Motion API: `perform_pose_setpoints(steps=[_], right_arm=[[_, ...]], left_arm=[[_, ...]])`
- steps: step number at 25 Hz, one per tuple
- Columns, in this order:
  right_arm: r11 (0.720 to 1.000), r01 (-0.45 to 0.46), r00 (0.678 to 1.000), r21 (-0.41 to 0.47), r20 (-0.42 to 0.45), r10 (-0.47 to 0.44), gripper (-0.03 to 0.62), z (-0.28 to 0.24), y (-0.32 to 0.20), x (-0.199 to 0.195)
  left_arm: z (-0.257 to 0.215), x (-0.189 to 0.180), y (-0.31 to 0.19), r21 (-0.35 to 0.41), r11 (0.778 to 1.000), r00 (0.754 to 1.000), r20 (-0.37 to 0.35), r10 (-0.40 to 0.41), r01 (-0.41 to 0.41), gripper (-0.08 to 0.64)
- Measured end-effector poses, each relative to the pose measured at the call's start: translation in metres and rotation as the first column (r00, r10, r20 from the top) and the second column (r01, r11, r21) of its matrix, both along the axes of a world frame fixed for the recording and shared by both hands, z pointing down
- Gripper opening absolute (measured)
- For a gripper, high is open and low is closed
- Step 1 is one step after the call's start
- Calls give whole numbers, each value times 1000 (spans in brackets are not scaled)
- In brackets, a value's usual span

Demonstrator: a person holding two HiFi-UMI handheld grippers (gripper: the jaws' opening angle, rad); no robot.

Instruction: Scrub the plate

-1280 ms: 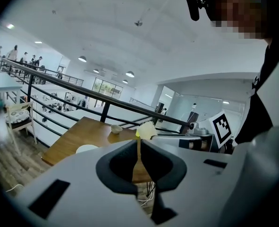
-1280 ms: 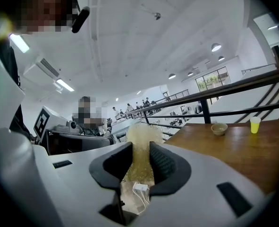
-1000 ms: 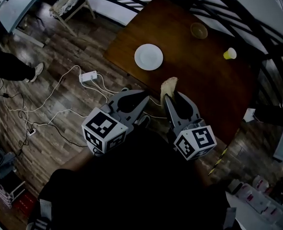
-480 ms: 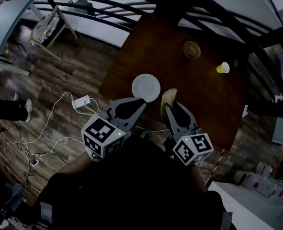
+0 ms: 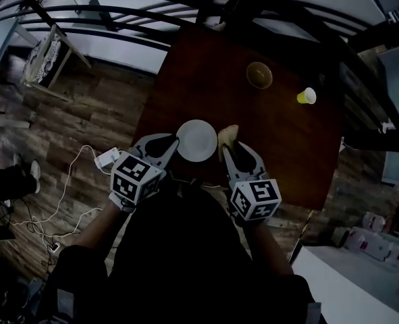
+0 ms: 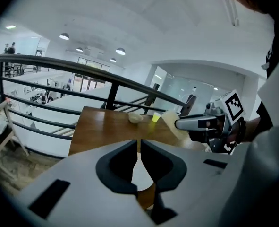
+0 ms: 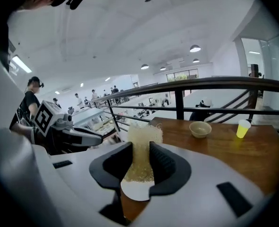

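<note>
A white plate (image 5: 197, 140) lies near the front edge of the brown table (image 5: 280, 147). My left gripper (image 5: 169, 141) is shut with nothing between its fingers, its tips at the plate's left rim. Through its jaws the plate (image 6: 140, 173) shows just below. My right gripper (image 5: 227, 147) is shut on a yellowish sponge (image 5: 227, 134) at the plate's right rim. In the right gripper view the sponge (image 7: 141, 150) stands up between the fingers over the plate (image 7: 137, 191).
A tan bowl (image 5: 259, 75) and a yellow cup (image 5: 306, 96) stand farther back on the table. A dark railing (image 5: 118, 19) runs behind it. A white power strip (image 5: 104, 158) and cables lie on the wood floor at left, and a chair (image 5: 44, 56) stands beyond.
Both grippers have come forward to the plate, which now sits between their tips. The sponge stays held in the right gripper. The left gripper has stayed shut.
</note>
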State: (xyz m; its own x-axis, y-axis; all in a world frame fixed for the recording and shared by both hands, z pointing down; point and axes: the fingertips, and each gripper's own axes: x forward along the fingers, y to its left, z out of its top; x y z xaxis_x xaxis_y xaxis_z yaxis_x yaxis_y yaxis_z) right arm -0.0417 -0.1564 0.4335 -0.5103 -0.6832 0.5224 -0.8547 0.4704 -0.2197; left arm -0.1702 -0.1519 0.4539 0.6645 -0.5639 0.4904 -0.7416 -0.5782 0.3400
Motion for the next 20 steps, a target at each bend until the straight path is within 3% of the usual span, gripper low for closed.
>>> perform_pose_setpoints(steps=[5, 10, 16, 20], right_arm=[[992, 54, 999, -115, 4, -54, 120, 62, -23, -12], [974, 78, 997, -213, 30, -73, 120, 106, -48, -29], [958, 181, 983, -221, 20, -181, 120, 131, -66, -71], [948, 211, 976, -240, 3, -217, 120, 151, -69, -82]], left_arm=[[59, 3, -19, -97, 995, 999, 28, -24, 27, 34], [103, 19, -30, -191, 982, 998, 58, 16, -5, 34], [138, 29, -39, -286, 958, 997, 78, 18, 5, 34], [156, 30, -36, -314, 949, 991, 130, 19, 23, 34]])
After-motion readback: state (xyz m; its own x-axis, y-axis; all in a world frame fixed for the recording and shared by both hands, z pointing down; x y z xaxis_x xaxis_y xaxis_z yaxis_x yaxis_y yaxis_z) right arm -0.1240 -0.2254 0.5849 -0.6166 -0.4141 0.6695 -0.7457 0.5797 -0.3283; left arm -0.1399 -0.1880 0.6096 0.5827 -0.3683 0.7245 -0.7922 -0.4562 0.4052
